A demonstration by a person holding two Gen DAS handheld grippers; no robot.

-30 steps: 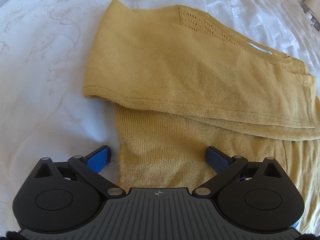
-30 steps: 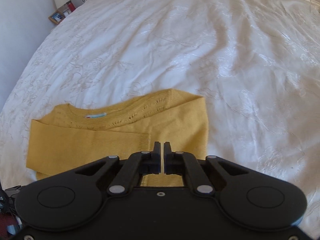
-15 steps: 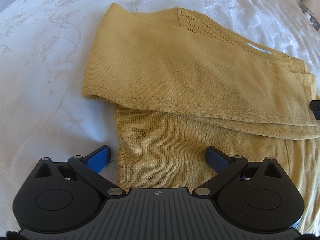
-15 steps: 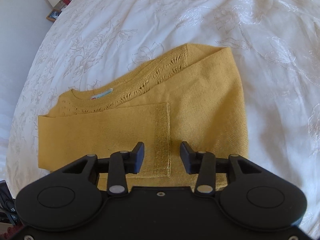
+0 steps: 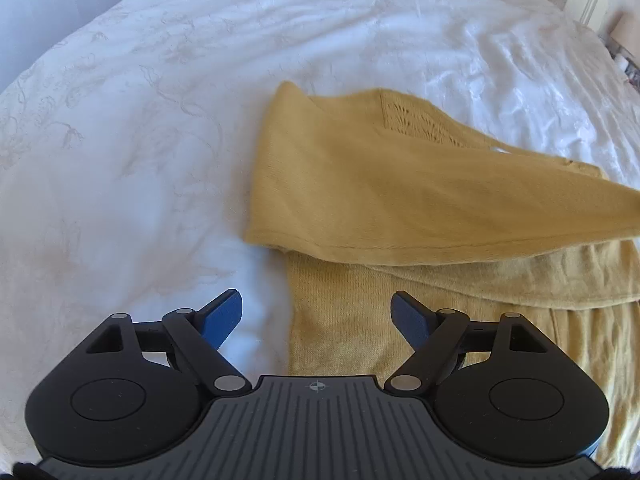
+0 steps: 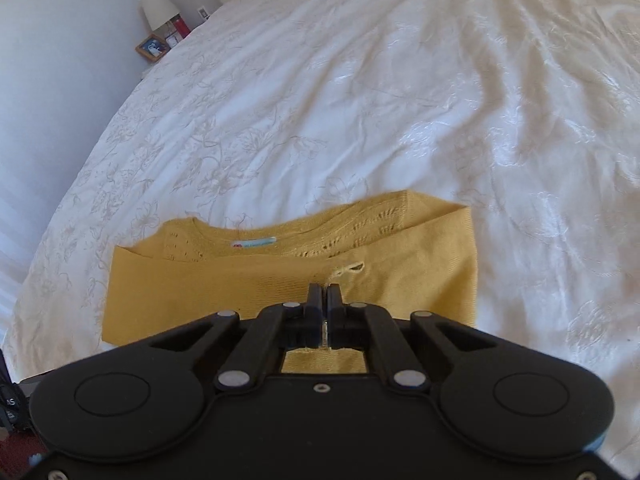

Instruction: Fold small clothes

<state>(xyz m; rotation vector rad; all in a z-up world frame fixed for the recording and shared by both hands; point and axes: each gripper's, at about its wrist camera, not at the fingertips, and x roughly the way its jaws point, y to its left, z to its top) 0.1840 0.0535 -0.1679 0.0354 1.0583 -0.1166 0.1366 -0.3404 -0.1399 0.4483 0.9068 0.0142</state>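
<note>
- Right claw [image 6: 324, 300]: jaws pressed nearly together, pinching yellow knit fabric; a strip of the sweater [image 6: 280, 284] shows in the gap behind the fingers, and a loose loop of yarn [image 6: 350, 269] sits just beyond the tips.
- Left claw [image 5: 318, 316]: jaws spread wide, holding nothing. Its left blue pad [image 5: 222, 318] is over the white bedspread [image 5: 120, 180], its right pad over the sweater's [image 5: 400, 192] lower panel; the sweater's side edge runs between them.
- Sweater: mustard yellow knit, lying on the bed, partly folded. In the left view a folded layer lies across the upper part, its right end raised off the layer below.
- Neckline with openwork knit and a blue-white label [image 6: 254, 243] faces away from the right claw.
- Bedspread [image 6: 360, 100]: white, faint floral pattern, wrinkled.
- Far corner: lamp [image 6: 160, 10] and framed picture [image 6: 152, 46] beside the bed.
</note>
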